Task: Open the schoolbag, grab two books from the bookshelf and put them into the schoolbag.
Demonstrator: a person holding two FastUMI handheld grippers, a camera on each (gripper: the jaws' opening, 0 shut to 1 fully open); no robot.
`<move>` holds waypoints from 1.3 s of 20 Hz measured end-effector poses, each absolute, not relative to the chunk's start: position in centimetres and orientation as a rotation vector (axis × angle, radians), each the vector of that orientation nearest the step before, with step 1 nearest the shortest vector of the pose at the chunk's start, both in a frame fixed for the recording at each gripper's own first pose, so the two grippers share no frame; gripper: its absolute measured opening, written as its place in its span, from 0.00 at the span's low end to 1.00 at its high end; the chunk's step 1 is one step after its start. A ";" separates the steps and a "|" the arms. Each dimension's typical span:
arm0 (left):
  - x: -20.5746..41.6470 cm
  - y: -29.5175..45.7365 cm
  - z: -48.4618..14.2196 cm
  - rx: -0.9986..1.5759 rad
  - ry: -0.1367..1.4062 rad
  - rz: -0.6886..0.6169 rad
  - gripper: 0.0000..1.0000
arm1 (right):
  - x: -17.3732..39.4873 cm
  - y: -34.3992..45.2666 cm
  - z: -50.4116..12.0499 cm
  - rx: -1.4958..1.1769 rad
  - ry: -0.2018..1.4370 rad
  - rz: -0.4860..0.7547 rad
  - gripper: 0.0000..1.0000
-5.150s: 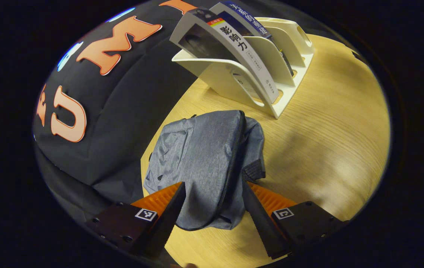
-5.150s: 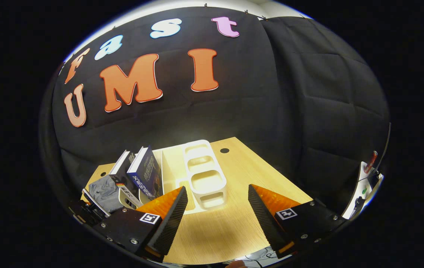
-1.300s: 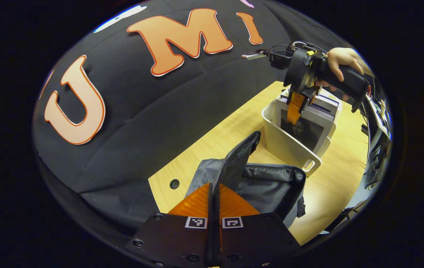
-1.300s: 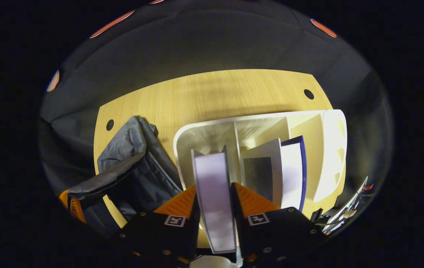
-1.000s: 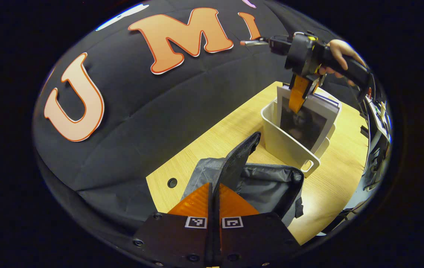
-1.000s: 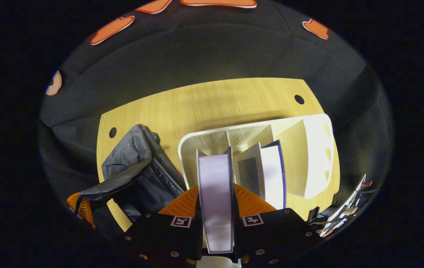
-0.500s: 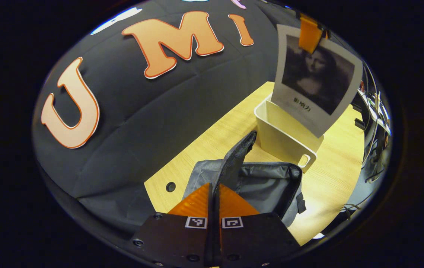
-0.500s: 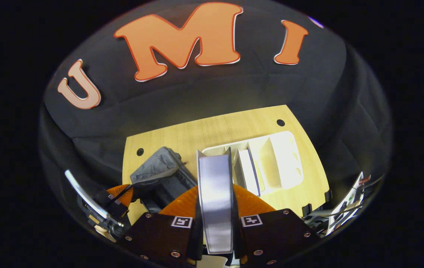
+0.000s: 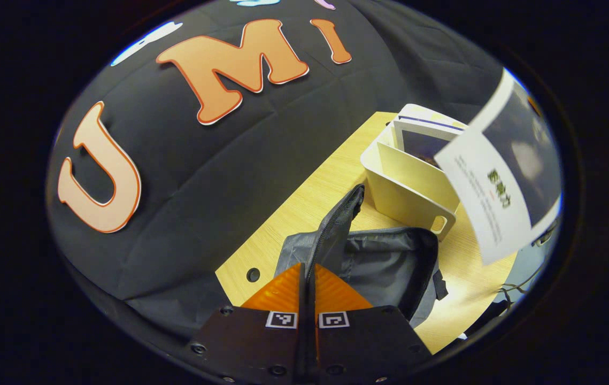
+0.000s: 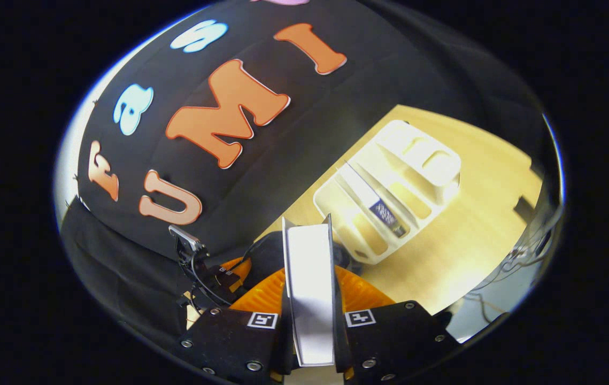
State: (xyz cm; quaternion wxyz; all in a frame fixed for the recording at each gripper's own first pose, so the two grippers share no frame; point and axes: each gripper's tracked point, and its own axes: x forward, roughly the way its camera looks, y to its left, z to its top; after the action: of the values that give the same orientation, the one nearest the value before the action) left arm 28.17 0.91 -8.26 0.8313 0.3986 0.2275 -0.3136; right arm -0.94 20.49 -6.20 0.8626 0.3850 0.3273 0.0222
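The pale wood-grain bench (image 9: 304,214) carries the soft grey fabric schoolbag (image 9: 384,262), already unzipped and gaping, with the left claw (image 9: 308,278) pressed tight on its raised zipper flap (image 9: 339,224). Beyond it stands the smooth white plastic bookshelf (image 10: 390,187), one thin book (image 10: 379,206) left in a slot. The right claw (image 10: 309,299) is clamped on the first stiff white-covered book (image 9: 502,182), lifted clear right of the bag, so by my reading nothing is packed yet.
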 end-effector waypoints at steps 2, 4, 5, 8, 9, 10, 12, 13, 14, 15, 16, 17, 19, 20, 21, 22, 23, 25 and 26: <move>28.2 0.7 -7.9 0.858 0.477 -0.662 0.00 | -0.9 22.2 -9.3 0.973 0.671 0.077 0.31; 28.3 0.6 -7.9 0.866 0.482 -0.661 0.00 | 0.3 24.1 -12.5 1.099 0.664 0.089 0.31; 28.1 0.6 -7.8 0.865 0.481 -0.660 0.01 | 1.0 24.9 -14.1 1.133 0.668 0.082 0.31; 27.9 0.4 -7.5 0.864 0.480 -0.656 0.00 | 4.4 27.5 -17.7 1.194 0.681 0.070 0.31; 27.9 0.2 -7.5 0.865 0.479 -0.657 0.01 | 6.0 28.6 -18.9 1.203 0.681 0.064 0.31; 27.9 0.1 -7.3 0.866 0.474 -0.656 0.01 | 7.2 29.6 -20.1 1.201 0.691 0.050 0.31; 27.6 -0.5 -6.9 0.868 0.456 -0.656 0.00 | 9.6 31.3 -22.3 1.167 0.711 0.014 0.31; 27.5 -0.5 -6.9 0.874 0.456 -0.658 0.00 | 10.7 31.9 -22.9 1.163 0.706 0.005 0.31; 27.4 -0.6 -6.9 0.877 0.457 -0.659 0.01 | 11.6 32.5 -23.1 1.173 0.698 0.006 0.31; 27.4 -0.5 -6.6 0.887 0.451 -0.656 0.01 | 12.7 33.4 -24.0 1.188 0.702 -0.016 0.31; 27.4 -0.6 -6.6 0.900 0.449 -0.653 0.01 | 13.5 33.8 -24.4 1.190 0.699 -0.027 0.31; 27.4 -0.5 -6.7 0.901 0.451 -0.654 0.01 | 14.2 34.3 -24.7 1.191 0.690 -0.031 0.31; 27.1 -0.6 -6.5 0.916 0.444 -0.658 0.01 | 15.3 35.3 -25.5 1.198 0.677 -0.034 0.31; 27.2 -0.6 -6.6 0.924 0.441 -0.659 0.00 | 15.9 35.5 -25.9 1.205 0.672 -0.040 0.31; 27.2 -0.6 -6.7 0.924 0.445 -0.661 0.01 | 16.2 35.8 -26.2 1.211 0.673 -0.051 0.31; 27.2 -0.6 -6.9 0.922 0.450 -0.664 0.01 | 16.5 36.0 -26.6 1.214 0.677 -0.066 0.41; 27.4 -0.3 -7.2 0.918 0.457 -0.663 0.01 | 16.7 36.1 -27.2 1.206 0.686 -0.092 0.31; 27.6 -0.1 -7.5 0.905 0.468 -0.660 0.01 | 16.7 36.7 -28.3 1.212 0.748 -0.140 0.36; 27.8 0.1 -7.5 0.910 0.467 -0.654 0.01 | 16.4 36.5 -28.9 1.199 0.786 -0.170 0.37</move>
State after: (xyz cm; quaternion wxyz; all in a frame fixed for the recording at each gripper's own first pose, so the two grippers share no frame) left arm 27.77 0.13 -7.47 0.8214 0.4275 0.2192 -0.3074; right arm 16.43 36.53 -28.88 0.7505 0.5489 0.3598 -0.0779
